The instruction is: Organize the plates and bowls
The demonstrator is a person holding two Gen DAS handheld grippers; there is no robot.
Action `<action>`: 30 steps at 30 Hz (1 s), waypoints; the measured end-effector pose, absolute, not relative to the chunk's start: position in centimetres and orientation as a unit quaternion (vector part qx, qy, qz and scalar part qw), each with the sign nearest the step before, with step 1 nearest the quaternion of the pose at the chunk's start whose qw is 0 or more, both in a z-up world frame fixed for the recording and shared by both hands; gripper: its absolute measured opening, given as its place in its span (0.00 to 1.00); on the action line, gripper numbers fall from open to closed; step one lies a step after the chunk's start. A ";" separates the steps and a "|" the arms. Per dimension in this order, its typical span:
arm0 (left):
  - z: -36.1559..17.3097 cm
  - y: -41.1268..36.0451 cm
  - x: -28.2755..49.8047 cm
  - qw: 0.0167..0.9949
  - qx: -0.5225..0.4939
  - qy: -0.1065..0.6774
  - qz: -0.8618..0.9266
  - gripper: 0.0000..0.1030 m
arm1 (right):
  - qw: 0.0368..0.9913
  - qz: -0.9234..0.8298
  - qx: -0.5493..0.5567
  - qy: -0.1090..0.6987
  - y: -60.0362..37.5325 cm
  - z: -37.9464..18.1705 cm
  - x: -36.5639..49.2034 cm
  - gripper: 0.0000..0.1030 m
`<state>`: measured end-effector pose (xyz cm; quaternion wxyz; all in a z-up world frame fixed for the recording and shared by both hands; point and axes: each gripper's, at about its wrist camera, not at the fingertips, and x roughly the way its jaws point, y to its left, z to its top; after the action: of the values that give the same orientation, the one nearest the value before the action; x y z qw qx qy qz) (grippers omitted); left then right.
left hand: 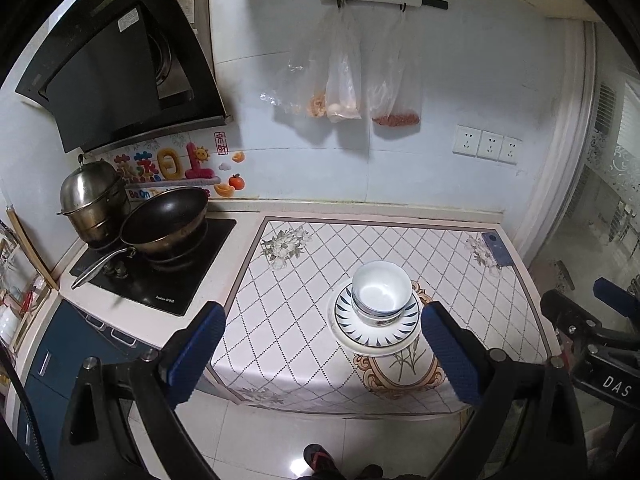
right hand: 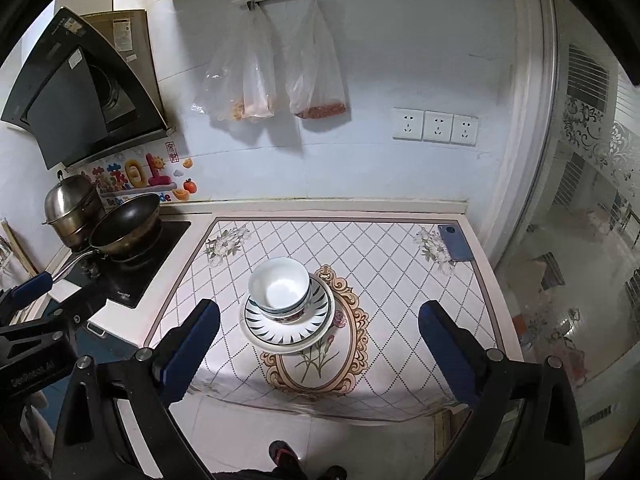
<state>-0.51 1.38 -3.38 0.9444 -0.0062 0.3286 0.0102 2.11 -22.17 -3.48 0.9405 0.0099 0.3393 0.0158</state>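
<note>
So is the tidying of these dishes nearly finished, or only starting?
It looks about finished. Done: the bowls sit nested on the patterned plate, which rests on a white plate, one pile on the table. In hand: nothing; the left hand-held gripper and right hand-held gripper are both open and held back from the pile. Left: no other loose dishes show, only a phone.

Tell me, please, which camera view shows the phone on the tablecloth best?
The right wrist view: the phone lies nearer the picture's middle, its whole blue back and camera ring showing. In the left wrist view, the phone sits smaller and more distorted near the table's far right corner.
</note>
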 end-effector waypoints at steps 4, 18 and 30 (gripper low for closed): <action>-3.3 1.3 -0.8 0.946 -0.003 0.325 0.010 0.97 | 0.940 0.016 0.010 0.340 -22.2 -3.5 2.0 0.99; -3.0 1.6 -0.7 0.945 -0.007 0.326 0.008 0.97 | 0.943 0.012 0.009 0.333 -22.4 -3.6 1.7 0.99; -3.1 1.7 -0.5 0.945 -0.010 0.326 0.009 0.97 | 0.943 0.010 0.005 0.332 -22.5 -3.5 1.8 0.99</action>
<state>-0.51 1.67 -3.10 0.9454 -0.0099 0.3255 0.0094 1.75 -22.45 -3.53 0.9434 0.0048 0.3315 0.0097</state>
